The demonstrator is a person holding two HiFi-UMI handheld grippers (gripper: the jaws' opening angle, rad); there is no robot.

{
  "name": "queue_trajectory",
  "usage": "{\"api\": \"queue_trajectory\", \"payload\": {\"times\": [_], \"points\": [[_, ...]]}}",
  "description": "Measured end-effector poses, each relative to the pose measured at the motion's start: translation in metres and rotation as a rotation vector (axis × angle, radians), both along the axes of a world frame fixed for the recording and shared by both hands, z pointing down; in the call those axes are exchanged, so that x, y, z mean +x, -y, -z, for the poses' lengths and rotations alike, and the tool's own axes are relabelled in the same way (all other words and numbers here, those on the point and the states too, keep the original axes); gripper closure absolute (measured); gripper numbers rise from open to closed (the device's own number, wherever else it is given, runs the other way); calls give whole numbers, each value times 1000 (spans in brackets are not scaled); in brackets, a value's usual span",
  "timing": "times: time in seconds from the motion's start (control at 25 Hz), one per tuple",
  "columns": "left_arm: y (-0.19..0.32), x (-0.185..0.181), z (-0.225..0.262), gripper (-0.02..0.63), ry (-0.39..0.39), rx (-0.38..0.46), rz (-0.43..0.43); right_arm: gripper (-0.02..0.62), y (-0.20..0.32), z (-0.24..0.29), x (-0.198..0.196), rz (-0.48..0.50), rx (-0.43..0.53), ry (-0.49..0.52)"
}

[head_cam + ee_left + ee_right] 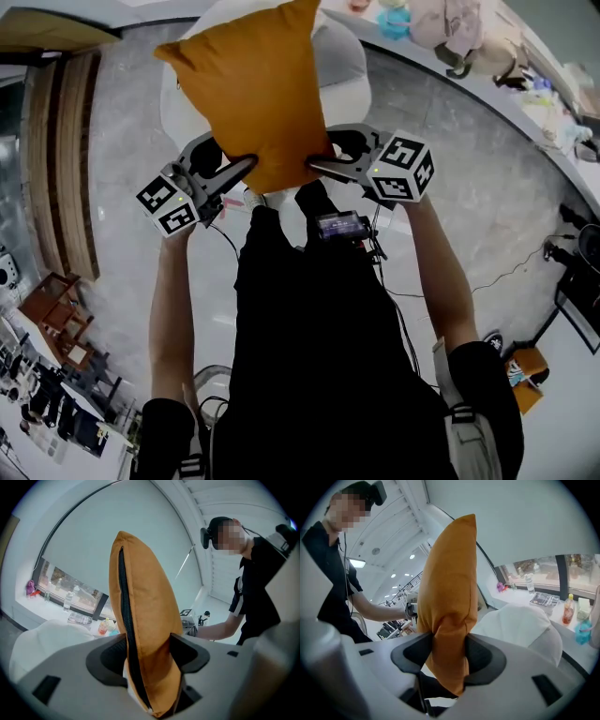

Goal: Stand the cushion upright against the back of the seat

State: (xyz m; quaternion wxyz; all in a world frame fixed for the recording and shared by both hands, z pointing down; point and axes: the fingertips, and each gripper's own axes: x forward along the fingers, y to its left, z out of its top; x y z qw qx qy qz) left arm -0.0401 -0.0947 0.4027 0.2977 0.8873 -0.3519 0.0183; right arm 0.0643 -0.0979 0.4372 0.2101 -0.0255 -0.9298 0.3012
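At the far left of the head view, a brown slatted wooden panel (61, 169) lay along the grey marble-patterned floor (122, 309). Next to the right, the left gripper (246, 167), carrying its black-and-white marker cube (169, 206), was clenched on the lower left edge of the orange fabric cushion (258, 89). The left gripper view confirmed this. Both dark pads pressed into the cushion (145, 620) at the gripper (147, 648), and the cushion's dark zip seam (125, 620) ran upward on the left side of the clamped edge.

The cushion stood upright in the air in front of the person, one corner uppermost, suspended between the two grippers. Behind it sat the white rounded upholstered seat (342, 66). From above, the cushion overlapped this seat. Whether it touched the seat could not be established, though neither gripper view showed contact.

Further right, the right gripper (314, 167), with its own marker cube (403, 169), was clamped on the lower right edge. In the right gripper view the cushion (450, 588) was visibly pinched narrow between the pads of the gripper (449, 651). The white seat (520, 625) lay beyond and to the right. At the far right, a pale window ledge (543, 590) held a bottle with orange contents (568, 609).
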Motion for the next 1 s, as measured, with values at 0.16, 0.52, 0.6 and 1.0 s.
{"api": "queue_trajectory", "payload": {"times": [0.16,0.52,0.6,1.0], "points": [[8,1,-23,313,40,-16,4,362,12,-24,-1,45,24,-73],[27,-17,-92,313,171,-25,11,364,36,-102,-22,129,157,-224],[30,-20,-112,313,190,-40,11,370,38,-123,-26,144,180,-256],[72,-22,-210,318,214,-62,0,400,72,-222,-32,128,219,-268]]}}
